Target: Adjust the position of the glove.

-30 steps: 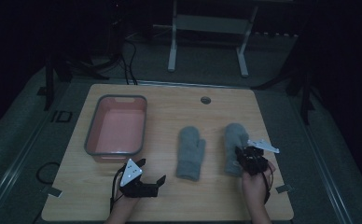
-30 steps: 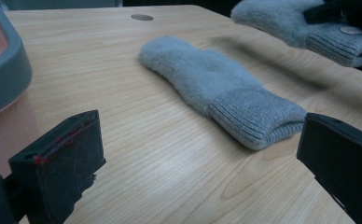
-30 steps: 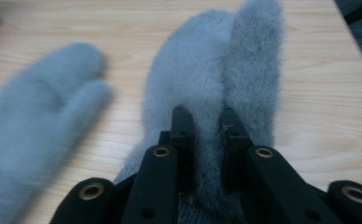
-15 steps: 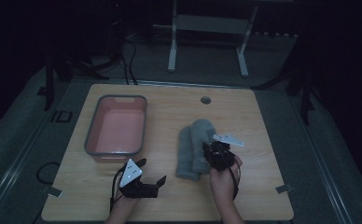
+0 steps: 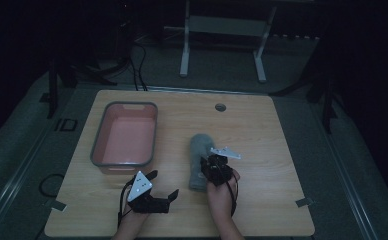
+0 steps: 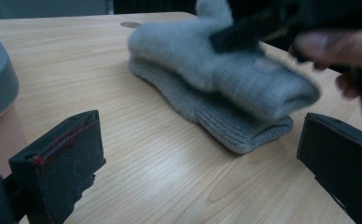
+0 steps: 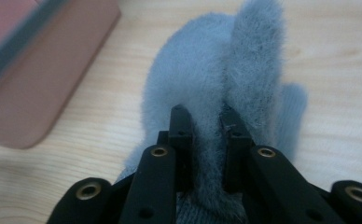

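You're pinching the upper grey mitten (image 7: 207, 93) in your right gripper (image 7: 206, 122) and holding it on top of the lower grey mitten (image 6: 226, 122)

Your right gripper's jaws are sitting narrow with the fuzzy fabric squeezed between them, and they've just been easing apart a touch while the mitten is staying pinched; in the left gripper view the upper mitten is lying stacked on the lower one, cuffs toward the camera, both resting mid-table on the wooden table (image 5: 262, 130), to the right of the pink tub (image 5: 124, 142) and apart from it. Your left gripper (image 5: 163, 186) is sitting near the front table edge, just below the tub, its jaws standing wide with nothing between them but bare wood, pointing toward the mittens
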Tool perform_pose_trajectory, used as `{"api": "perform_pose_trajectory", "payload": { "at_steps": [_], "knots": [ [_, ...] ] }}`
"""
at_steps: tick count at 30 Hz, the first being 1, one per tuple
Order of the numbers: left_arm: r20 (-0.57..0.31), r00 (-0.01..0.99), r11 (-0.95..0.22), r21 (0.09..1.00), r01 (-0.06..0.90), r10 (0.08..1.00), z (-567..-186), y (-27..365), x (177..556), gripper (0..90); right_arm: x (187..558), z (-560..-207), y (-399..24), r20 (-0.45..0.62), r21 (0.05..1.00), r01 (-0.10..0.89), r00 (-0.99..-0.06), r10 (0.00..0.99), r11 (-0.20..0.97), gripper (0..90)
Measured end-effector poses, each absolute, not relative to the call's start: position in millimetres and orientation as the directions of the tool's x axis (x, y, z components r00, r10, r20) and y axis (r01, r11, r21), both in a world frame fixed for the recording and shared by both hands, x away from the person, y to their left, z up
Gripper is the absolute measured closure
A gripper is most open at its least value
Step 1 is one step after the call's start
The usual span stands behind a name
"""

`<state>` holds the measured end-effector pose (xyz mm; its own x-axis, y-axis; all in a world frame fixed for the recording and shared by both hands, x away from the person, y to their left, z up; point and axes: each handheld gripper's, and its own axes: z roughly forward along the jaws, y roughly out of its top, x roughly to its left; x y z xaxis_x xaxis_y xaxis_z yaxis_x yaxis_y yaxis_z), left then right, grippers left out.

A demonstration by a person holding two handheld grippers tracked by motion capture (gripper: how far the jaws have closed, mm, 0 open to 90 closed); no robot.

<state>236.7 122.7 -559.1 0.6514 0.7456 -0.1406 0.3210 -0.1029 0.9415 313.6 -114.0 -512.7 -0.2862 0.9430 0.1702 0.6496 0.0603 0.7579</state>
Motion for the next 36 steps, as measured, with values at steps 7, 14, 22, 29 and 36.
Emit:
{"api": "perform_pose_trajectory", "payload": {
  "at_steps": [7, 14, 22, 29, 36],
  "knots": [
    [-0.162, 0.654, -0.076, 0.945, 0.320, 0.739, -559, 123, 237, 0.8, 314, -530, -116, 0.201, 0.735, 0.677, -0.279, 0.939, 0.044, 65.5],
    [-0.168, 0.663, -0.067, 0.947, 0.314, 0.730, -559, 123, 237, 0.9, 316, -524, -121, 0.227, 0.743, 0.668, -0.317, 0.921, 0.046, 50.5],
    [-0.217, 0.657, -0.007, 0.947, 0.321, 0.722, -558, 129, 238, 0.9, 321, -511, -132, 0.239, 0.739, 0.669, -0.379, 0.894, 0.086, 37.5],
    [-0.230, 0.678, -0.028, 0.938, 0.347, 0.698, -557, 125, 239, 0.9, 333, -491, -147, 0.177, 0.759, 0.624, -0.474, 0.863, 0.187, 12.2],
    [-0.231, 0.697, -0.057, 0.930, 0.364, 0.679, -554, 118, 237, 0.9, 350, -483, -161, 0.065, 0.745, 0.553, -0.617, 0.784, 0.373, 12.0]
  ]
}}
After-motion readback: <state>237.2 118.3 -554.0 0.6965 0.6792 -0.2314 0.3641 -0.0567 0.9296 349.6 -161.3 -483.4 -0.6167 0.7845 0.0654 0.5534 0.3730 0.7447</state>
